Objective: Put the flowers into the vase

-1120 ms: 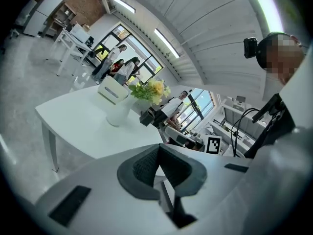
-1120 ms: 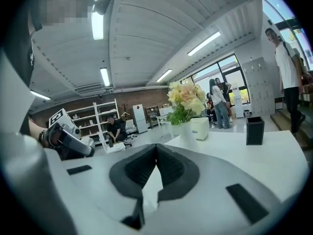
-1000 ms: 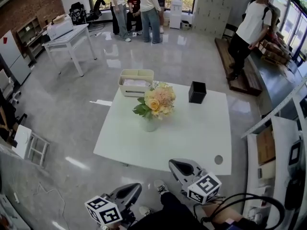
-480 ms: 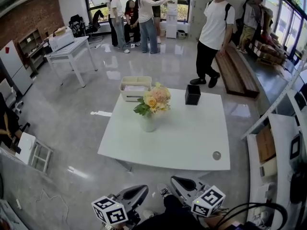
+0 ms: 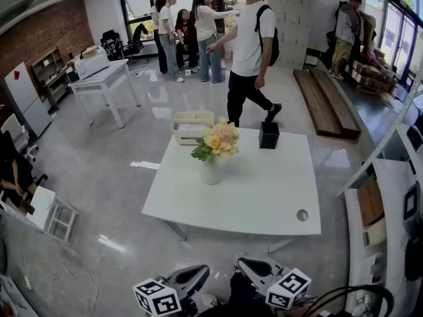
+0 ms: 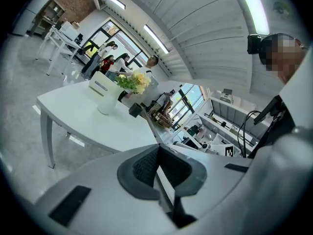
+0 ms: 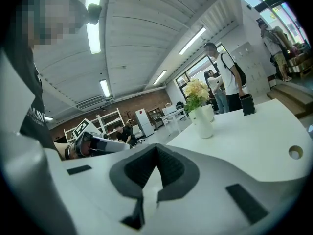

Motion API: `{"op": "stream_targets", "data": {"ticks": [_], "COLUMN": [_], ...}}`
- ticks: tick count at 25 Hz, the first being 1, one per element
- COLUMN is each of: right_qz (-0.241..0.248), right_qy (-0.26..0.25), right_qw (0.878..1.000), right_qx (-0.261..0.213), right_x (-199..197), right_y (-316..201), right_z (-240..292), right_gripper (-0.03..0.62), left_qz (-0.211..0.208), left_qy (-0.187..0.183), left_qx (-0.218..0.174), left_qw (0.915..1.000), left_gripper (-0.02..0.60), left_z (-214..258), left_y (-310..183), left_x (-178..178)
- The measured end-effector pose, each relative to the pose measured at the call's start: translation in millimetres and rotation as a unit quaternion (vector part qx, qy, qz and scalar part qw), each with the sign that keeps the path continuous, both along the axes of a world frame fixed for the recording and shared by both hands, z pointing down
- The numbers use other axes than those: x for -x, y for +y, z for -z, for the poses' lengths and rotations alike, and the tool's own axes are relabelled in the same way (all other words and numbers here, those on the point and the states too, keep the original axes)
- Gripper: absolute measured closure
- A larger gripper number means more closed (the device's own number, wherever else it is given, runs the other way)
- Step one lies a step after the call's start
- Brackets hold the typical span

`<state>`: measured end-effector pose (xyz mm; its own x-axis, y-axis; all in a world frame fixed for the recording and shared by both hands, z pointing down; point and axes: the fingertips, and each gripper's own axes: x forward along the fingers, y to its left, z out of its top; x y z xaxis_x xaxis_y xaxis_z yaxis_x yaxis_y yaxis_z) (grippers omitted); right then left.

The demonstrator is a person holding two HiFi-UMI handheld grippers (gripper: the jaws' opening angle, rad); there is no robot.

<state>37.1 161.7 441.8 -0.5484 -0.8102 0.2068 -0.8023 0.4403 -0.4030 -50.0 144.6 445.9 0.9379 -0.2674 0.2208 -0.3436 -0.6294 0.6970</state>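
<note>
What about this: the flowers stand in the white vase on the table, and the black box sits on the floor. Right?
Not quite. The head view shows the black box on the white table, near its far edge, not on the floor. The flowers do stand in the white vase on the table.

White table point(image 5: 258, 190) is standing on a glossy grey floor point(image 5: 99, 177). A white vase point(image 5: 210, 172) holding flowers point(image 5: 218, 140) is sitting left of centre. A cream bin point(image 5: 192, 125) is resting at the far left corner. A black box point(image 5: 268, 135) is standing at the far edge. A round hole point(image 5: 302, 214) is showing near the right front corner.
</note>
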Motion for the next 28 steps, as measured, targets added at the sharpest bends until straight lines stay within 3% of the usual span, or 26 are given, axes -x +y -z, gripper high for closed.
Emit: {"op": "stream_targets", "data": {"ticks": [12, 28], "right_qz": [0.015, 0.013], "right_qy": [-0.006, 0.003], "right_qw": [1.000, 1.000], "right_qx": [0.004, 0.006], "right_x": [9, 1], "right_y": [-3, 3], "right_z": [5, 3], "right_gripper": [0.591, 0.591], "left_qz": [0.029, 0.020], "left_qy": [0.008, 0.012], "left_qx": [-0.003, 0.004], "left_qw": [0.9995, 0.9997], "left_gripper": [0.578, 0.577], "left_z": [-2, -3], "left_y": [-5, -4], "left_x": [12, -2]}}
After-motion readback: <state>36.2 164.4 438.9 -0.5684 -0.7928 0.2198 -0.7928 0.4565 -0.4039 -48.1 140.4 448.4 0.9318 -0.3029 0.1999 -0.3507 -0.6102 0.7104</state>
